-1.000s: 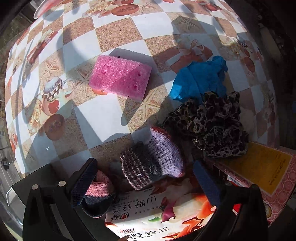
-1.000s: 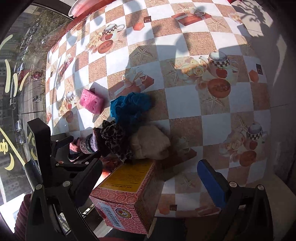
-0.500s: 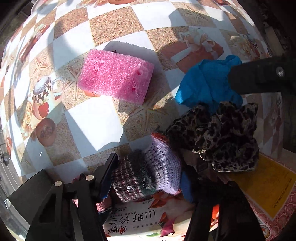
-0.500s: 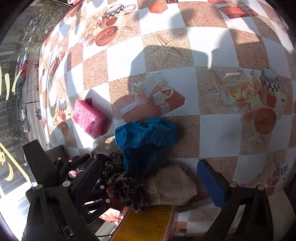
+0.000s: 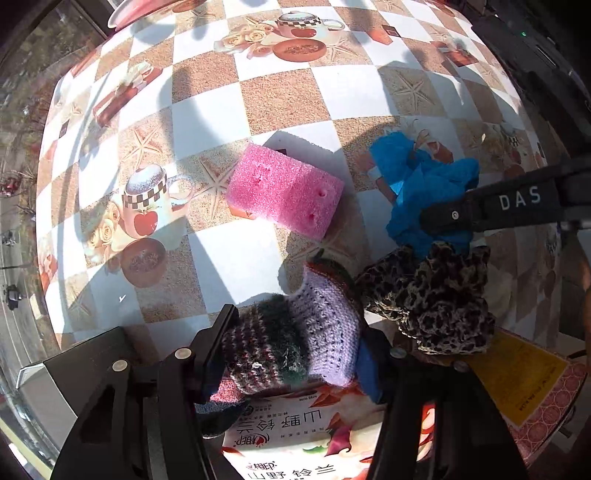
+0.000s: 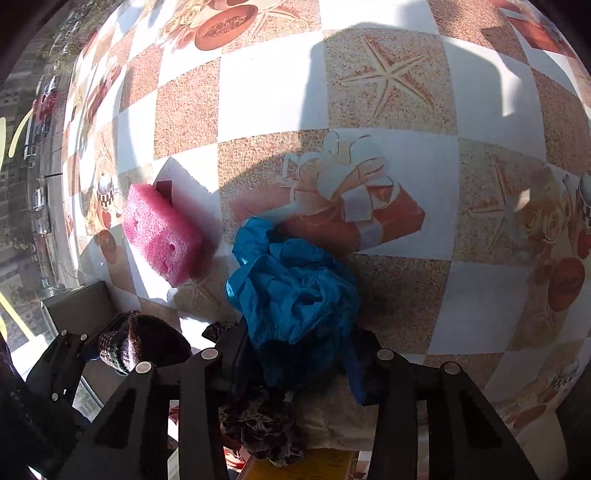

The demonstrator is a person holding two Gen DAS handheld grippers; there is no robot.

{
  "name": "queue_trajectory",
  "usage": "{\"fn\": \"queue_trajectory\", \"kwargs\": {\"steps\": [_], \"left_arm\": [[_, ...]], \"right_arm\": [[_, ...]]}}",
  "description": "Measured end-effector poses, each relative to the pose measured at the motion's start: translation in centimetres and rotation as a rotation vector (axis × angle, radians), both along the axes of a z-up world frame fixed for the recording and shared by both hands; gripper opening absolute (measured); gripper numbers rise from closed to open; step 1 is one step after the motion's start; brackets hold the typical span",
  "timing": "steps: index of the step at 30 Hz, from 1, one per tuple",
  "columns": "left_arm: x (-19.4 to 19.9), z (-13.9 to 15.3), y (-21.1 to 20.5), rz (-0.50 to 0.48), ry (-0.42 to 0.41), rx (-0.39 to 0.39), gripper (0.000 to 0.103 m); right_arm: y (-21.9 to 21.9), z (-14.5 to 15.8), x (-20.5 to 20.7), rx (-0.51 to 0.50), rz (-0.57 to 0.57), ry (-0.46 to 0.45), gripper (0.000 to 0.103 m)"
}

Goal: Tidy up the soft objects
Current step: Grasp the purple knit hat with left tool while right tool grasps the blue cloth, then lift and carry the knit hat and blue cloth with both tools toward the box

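Observation:
My left gripper (image 5: 295,347) is shut on a purple and dark striped knitted piece (image 5: 295,343), held just above a printed packet. My right gripper (image 6: 295,354) is shut on a crumpled blue cloth (image 6: 291,288); that cloth also shows in the left wrist view (image 5: 424,192), with the right gripper's black finger (image 5: 491,210) across it. A pink sponge block (image 5: 284,190) lies on the checkered tablecloth, also in the right wrist view (image 6: 162,240). A leopard-print scrunchie (image 5: 432,299) lies by the knitted piece. A beige soft item (image 6: 332,410) sits under the right gripper.
A printed snack packet (image 5: 295,432) lies under the left gripper. A patterned box with a yellow top (image 5: 517,373) stands at the right. The checkered tablecloth (image 5: 288,99) stretches away behind the objects. A red-rimmed plate (image 5: 147,11) sits at the far edge.
Both grippers have closed: the left on the knitted piece, the right on the blue cloth after moving forward and down to it.

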State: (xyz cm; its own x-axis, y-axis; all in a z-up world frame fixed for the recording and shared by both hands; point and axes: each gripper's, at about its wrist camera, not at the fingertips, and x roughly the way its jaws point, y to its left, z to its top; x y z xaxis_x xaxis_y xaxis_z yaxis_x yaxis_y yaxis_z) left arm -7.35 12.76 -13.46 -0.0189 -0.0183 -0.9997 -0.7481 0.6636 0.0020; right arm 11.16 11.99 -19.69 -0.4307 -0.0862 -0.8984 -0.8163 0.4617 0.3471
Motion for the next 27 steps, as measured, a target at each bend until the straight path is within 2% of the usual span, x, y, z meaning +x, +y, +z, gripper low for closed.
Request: {"fn": "queue_trajectory", "kwargs": {"steps": [5, 12, 15, 18, 22, 27], "left_arm": [[0.0, 2.6, -1.0, 0.013, -0.031, 0.071, 0.062], [1.1, 5.9, -2.7, 0.023, -0.075, 0.150, 0.062], [2.8, 7.7, -2.7, 0.010, -0.096, 0.175, 0.062], [4.4, 7.9, -2.8, -0.024, -0.111, 0.204, 0.061], [6.4, 8.2, -3.6, -0.047, -0.147, 0.202, 0.061], [8.9, 9.7, -5.3, -0.098, -0.193, 0.228, 0.060]], "right_arm": [[-1.6, 2.8, 2.9, 0.097, -0.088, -0.015, 0.017], [-5.3, 7.7, 6.0, 0.214, -0.149, -0.129, 0.017], [-7.4, 9.4, 6.5, 0.244, -0.168, -0.179, 0.018], [-9.6, 10.9, 7.5, 0.266, -0.188, -0.219, 0.018], [-12.3, 12.2, 7.9, 0.283, -0.219, -0.263, 0.018], [-15.1, 13.5, 7.9, 0.284, -0.262, -0.306, 0.018]]}}
